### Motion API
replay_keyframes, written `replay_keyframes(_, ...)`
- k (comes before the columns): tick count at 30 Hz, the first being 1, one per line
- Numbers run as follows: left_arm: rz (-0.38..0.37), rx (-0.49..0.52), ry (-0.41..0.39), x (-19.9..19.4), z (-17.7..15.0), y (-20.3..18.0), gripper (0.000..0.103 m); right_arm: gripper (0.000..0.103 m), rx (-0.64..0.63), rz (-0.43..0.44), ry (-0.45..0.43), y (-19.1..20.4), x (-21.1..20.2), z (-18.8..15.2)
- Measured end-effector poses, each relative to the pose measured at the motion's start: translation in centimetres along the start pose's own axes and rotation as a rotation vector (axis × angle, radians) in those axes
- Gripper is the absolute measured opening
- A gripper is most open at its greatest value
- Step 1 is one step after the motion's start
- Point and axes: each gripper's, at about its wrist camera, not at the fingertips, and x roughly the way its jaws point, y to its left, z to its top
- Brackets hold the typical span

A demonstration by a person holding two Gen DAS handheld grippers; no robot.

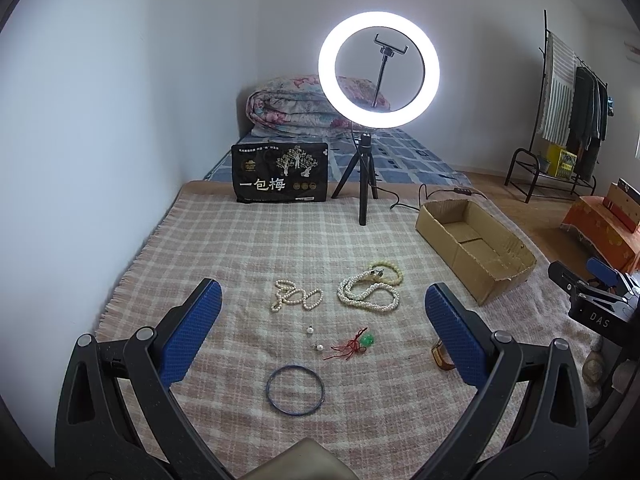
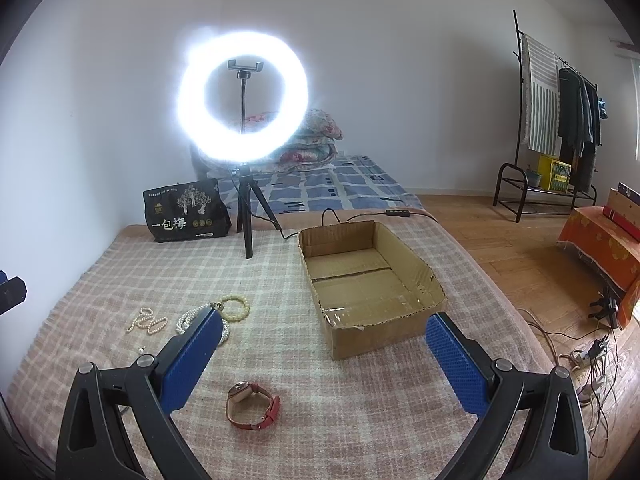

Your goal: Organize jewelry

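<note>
Jewelry lies on a pink checked blanket. In the left wrist view I see a small pearl strand, a thick pearl necklace, a yellow bead bracelet, two pearl earrings, a red cord with a green charm and a dark blue bangle. My left gripper is open above them. An empty cardboard box lies to the right. A red-strapped watch lies under my open right gripper.
A lit ring light on a tripod and a black snack bag stand at the blanket's far end. Folded quilts lie behind. A clothes rack, cables and an orange-covered stand are on the wooden floor to the right.
</note>
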Motion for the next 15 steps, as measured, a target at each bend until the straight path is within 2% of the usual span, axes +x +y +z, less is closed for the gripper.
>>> replay_keyframes(15, 0.01, 0.005, -0.012, -0.24, 0.45, 0.1, 0.103, 0.103, -0.003, 0.001, 0.0, -0.02, -0.05, -0.03)
